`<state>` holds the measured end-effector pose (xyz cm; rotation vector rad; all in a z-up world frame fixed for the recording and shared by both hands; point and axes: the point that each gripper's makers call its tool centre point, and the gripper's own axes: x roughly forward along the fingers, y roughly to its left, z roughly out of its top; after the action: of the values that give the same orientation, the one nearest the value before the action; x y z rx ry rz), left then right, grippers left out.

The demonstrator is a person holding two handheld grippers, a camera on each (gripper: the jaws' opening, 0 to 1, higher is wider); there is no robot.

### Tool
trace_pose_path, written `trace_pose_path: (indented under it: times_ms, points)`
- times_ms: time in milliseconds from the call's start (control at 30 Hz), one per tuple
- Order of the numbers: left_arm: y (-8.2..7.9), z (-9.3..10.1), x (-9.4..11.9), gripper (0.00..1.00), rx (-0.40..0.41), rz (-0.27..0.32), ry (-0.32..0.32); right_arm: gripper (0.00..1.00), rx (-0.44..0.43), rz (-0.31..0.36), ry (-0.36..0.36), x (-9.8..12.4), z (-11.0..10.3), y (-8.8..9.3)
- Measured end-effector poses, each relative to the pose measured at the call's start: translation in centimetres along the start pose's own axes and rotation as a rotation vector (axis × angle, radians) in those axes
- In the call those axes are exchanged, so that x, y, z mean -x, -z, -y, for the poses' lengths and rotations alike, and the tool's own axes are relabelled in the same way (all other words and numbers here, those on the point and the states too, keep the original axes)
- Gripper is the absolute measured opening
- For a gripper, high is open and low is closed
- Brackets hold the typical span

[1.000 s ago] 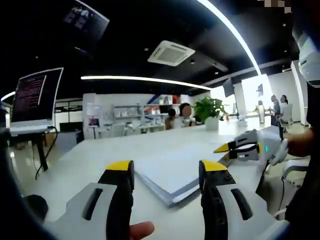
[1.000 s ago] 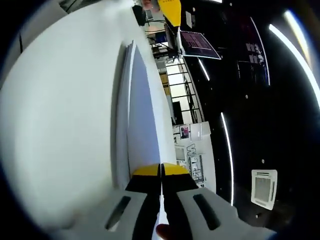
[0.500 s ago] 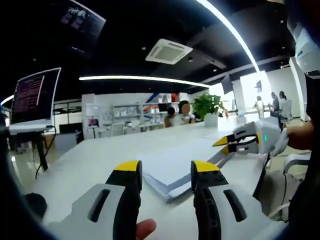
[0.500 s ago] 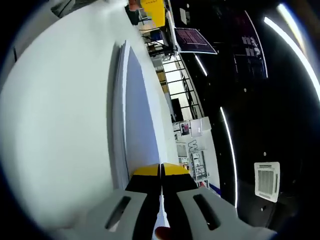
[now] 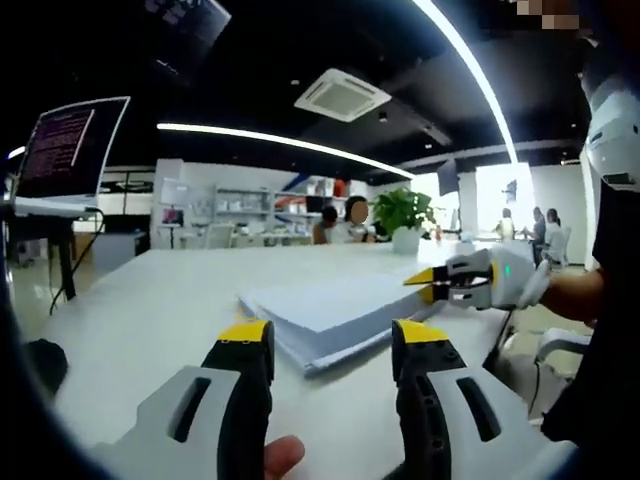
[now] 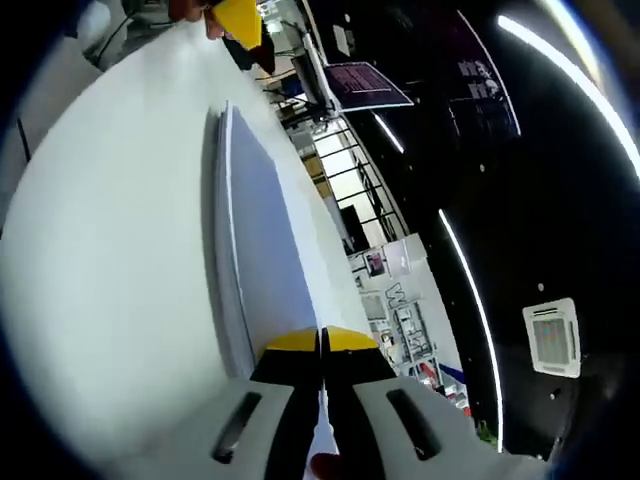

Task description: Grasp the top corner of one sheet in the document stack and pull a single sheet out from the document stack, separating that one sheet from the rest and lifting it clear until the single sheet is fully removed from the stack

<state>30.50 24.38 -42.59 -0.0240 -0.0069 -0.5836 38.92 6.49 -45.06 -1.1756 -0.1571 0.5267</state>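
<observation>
Your right gripper [image 6: 321, 340] is clamped on the top sheet [image 6: 265, 240] corner of the document stack [image 5: 330, 315]; left gripper [image 5: 330, 345] gapes empty at its near edge.

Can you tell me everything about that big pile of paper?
The paper pile is a thick stack of white sheets lying flat on the white table. Its edges look a bit uneven. The right claw is shut on a thin sheet at its far corner. The left claw waits open just before the near corner.

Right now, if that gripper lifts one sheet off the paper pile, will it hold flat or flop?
It will probably droop: the top sheet looks very thin. The right gripper pinches only a corner, so it may sag. Sheets in the document stack below might cling.
</observation>
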Motion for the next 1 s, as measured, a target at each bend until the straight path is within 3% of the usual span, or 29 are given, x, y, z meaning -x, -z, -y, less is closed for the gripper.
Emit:
trace_pose_path:
  times_ms: [100,200,400,533,600,700,833,900,1000]
  points:
    - [0.0,0.8,0.3,0.49,0.016,0.012,0.029,0.02,-0.062,0.006,-0.017,0.0,0.2,0.1]
    - [-0.1,1.4,0.5,0.49,0.014,0.022,0.046,0.02,-0.195,-0.011,-0.020,0.0,0.4,0.4]
    - [-0.1,1.0,0.0,0.49,0.014,0.020,0.038,0.02,-0.384,0.004,-0.027,0.3,1.6,0.6]
    - [-0.5,0.8,-0.6,0.49,0.020,0.030,0.036,0.02,-0.613,0.032,-0.035,1.0,3.5,0.7]
    - [-0.6,0.9,-0.9,0.48,0.020,0.034,0.041,0.02,-0.816,0.059,-0.084,1.5,4.2,0.3]
    - [-0.5,1.3,-1.3,0.48,0.025,0.031,0.058,0.02,-1.112,0.157,-0.173,2.7,5.7,-0.4]
    - [-0.1,1.9,-1.6,0.48,0.013,0.018,0.080,0.02,-1.310,0.217,-0.230,3.7,7.4,-0.1]
    - [-0.3,2.4,-1.6,0.48,0.006,0.028,0.097,0.02,-1.371,0.235,-0.236,4.1,8.4,0.4]
    - [-0.7,3.1,-1.5,0.49,0.000,0.039,0.119,0.02,-1.395,0.240,-0.234,4.7,9.7,1.1]
